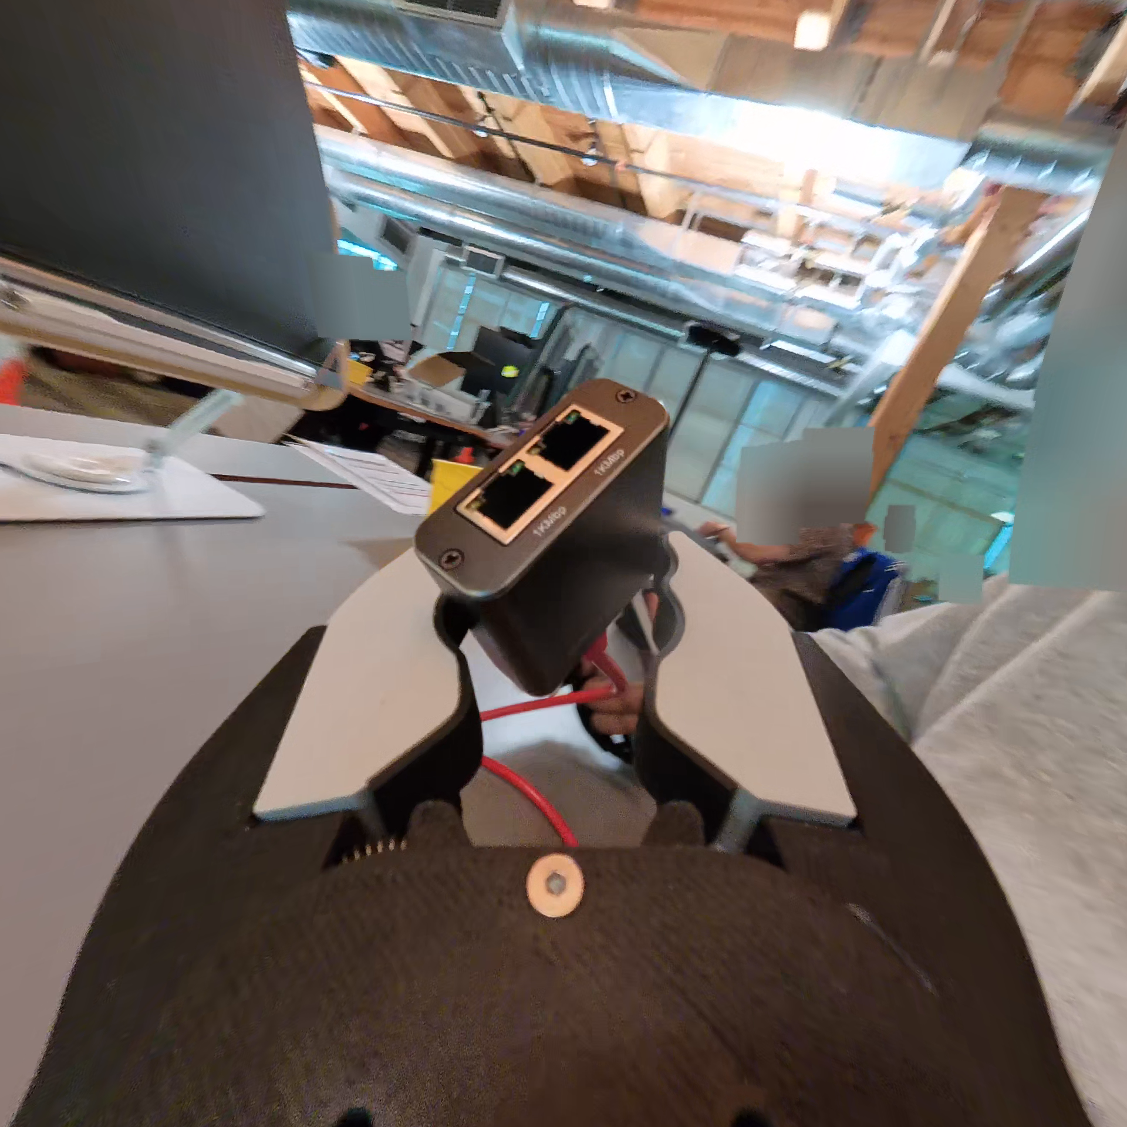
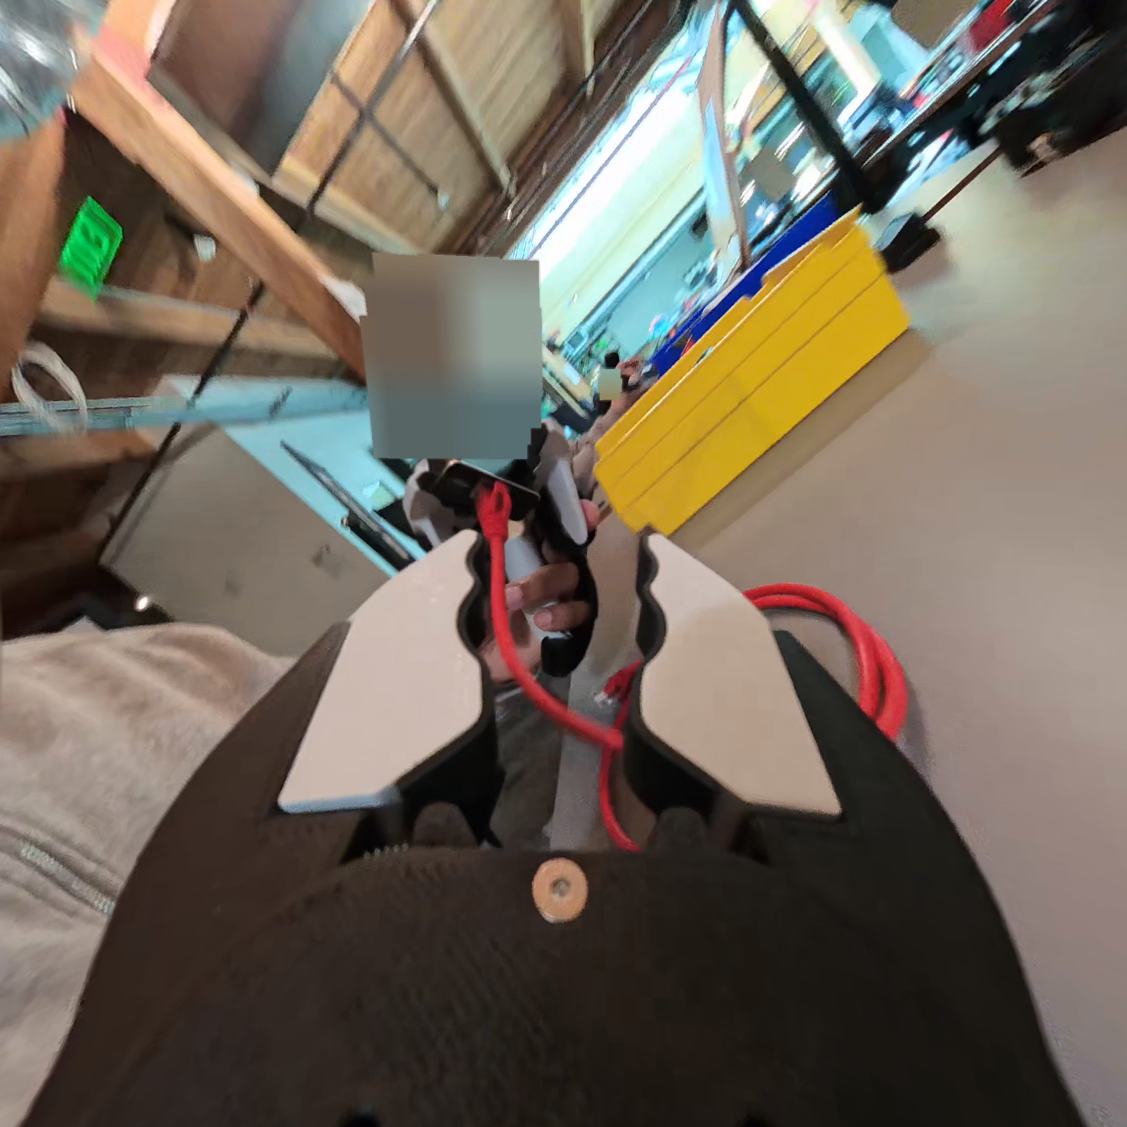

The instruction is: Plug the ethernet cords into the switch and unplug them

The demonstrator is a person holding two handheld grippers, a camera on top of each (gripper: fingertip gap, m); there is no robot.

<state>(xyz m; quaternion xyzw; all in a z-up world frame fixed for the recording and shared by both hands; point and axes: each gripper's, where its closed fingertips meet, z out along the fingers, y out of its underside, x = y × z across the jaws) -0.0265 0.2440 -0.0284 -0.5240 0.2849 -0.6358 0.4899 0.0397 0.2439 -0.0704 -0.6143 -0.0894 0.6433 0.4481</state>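
Two empty ports face the camera on the dark switch [image 1: 536, 518], which the left gripper [image 1: 558, 616] pinches between its fingertips, lifted above the grey table [image 1: 152, 610]. A red ethernet cord [image 2: 497, 585] is plugged into the switch's far end, trailing toward 5 o'clock through the right gripper [image 2: 558, 576], whose fingers stand spread, pinching nothing. Yellow bins [image 2: 750, 378] sit at 1 o'clock.
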